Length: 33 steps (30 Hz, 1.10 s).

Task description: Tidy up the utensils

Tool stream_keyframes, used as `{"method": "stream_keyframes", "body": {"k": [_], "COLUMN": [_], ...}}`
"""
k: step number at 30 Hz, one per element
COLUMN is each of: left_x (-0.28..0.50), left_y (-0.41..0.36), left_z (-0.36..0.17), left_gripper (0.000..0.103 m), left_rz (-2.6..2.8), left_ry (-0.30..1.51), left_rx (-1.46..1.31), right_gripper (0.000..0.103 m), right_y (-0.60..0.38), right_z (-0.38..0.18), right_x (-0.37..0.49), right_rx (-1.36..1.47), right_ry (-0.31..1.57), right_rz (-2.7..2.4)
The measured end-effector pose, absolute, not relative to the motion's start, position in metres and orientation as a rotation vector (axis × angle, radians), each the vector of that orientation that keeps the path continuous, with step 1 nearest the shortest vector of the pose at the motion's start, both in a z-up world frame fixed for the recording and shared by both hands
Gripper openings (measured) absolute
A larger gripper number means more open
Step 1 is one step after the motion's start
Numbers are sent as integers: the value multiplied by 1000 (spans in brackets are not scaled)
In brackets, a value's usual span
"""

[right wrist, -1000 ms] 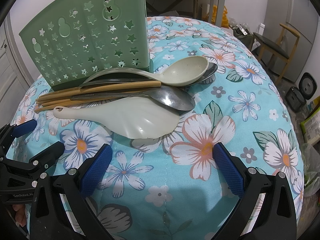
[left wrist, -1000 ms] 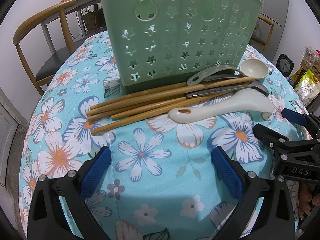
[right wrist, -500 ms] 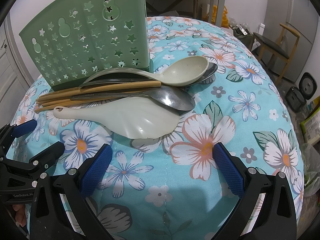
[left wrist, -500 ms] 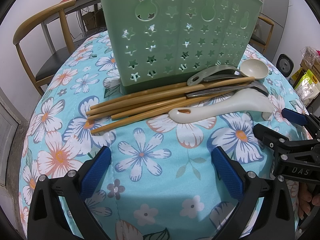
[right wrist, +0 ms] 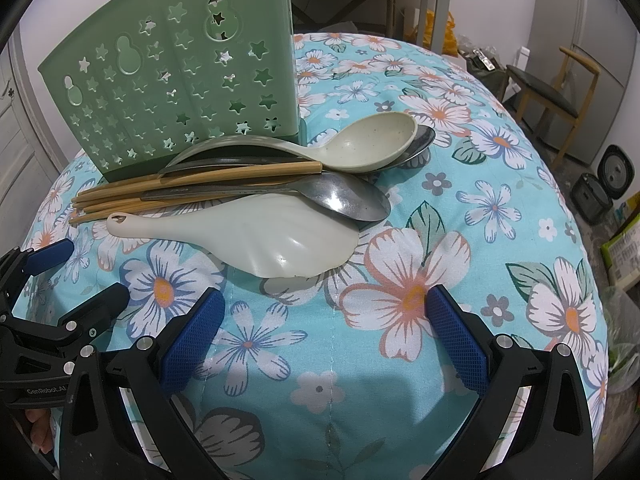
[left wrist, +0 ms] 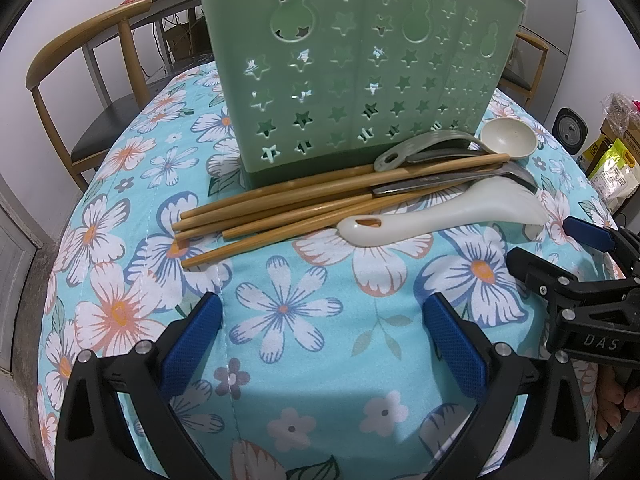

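- Green star-punched utensil holder [left wrist: 352, 68] stands upright on the desk.
- Bamboo chopsticks [left wrist: 280, 216], white rice paddle [right wrist: 256, 236], steel spoon [right wrist: 340, 200] and beige soup spoon [right wrist: 368, 144] lie piled just before it.

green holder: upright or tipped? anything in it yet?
Upright: the green holder stands on its base on the tablecloth. Contents: cannot tell, its top is out of frame. The chopsticks and spoons lie outside, in front.

Five chopsticks [left wrist: 280, 216], four spoons [right wrist: 352, 148], one holder [left wrist: 352, 72]
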<state>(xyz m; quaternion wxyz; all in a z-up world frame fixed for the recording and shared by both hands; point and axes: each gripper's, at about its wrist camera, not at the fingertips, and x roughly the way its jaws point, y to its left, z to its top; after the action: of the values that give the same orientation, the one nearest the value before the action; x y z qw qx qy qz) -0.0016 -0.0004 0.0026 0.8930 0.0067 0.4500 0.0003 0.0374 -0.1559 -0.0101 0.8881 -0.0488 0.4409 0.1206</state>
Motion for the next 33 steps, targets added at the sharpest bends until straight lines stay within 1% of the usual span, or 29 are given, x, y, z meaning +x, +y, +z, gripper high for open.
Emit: {"method": "stream_keyframes", "body": {"k": [33], "left_x": [-2], "left_y": [0], "left_z": [3], "left_gripper": [99], "left_rz": [0], "left_ry": [933], "left_rx": [14], "right_gripper": [97], "right_y": [-157], "right_z": [-11], "right_x": [39], "right_rx": [-93], "right_ry": [915], "right_rz": [255]}}
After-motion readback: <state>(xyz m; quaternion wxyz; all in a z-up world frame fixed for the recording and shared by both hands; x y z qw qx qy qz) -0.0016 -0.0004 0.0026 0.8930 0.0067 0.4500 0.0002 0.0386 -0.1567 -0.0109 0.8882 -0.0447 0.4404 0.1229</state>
